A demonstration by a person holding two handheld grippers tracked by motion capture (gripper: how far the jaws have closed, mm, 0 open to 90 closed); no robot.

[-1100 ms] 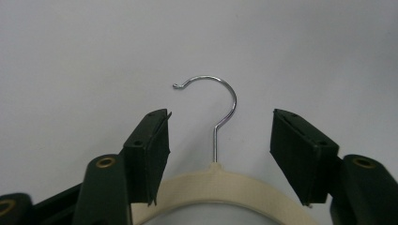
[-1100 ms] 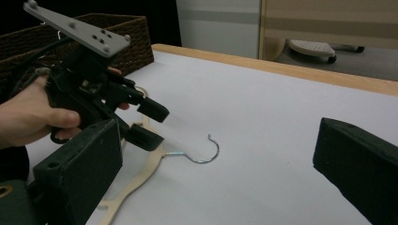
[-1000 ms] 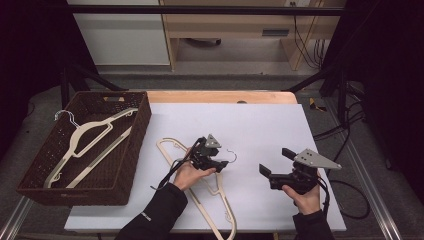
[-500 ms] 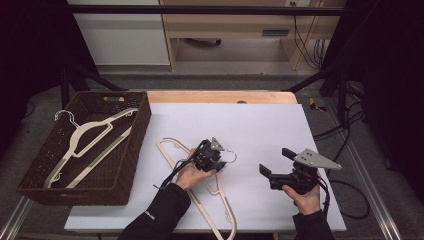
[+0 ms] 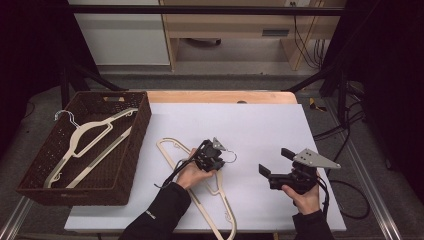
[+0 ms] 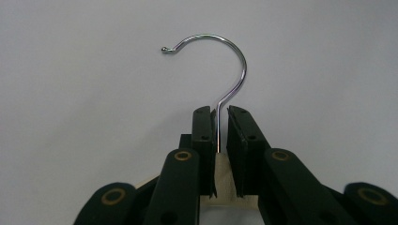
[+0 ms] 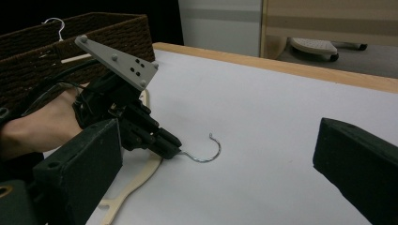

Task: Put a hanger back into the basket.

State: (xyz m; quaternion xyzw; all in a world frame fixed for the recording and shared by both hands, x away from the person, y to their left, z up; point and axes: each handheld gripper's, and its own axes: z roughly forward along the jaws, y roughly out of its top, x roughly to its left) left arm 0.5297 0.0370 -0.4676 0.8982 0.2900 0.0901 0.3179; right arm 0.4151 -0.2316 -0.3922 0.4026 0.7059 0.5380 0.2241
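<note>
Here the left gripper (image 5: 216, 156) is closed on the wooden hanger (image 5: 220, 207) that lies flat on the white table (image 5: 260, 125), its two black jaws pinched around the neck of the metal hook (image 6: 230, 61) just above the pale wood. The hook curls out to the right of the jaws, resting on or just over the table; which is hard to judge. The hanger's arms run left and toward the near edge. The right gripper (image 5: 272, 162) hovers well to the right, jaws spread wide and holding nothing. At the left end of the table sits a brown wicker basket (image 5: 137, 150), and in it lies a second hanger (image 5: 87, 137), its hook poking over the far left rim.
</note>
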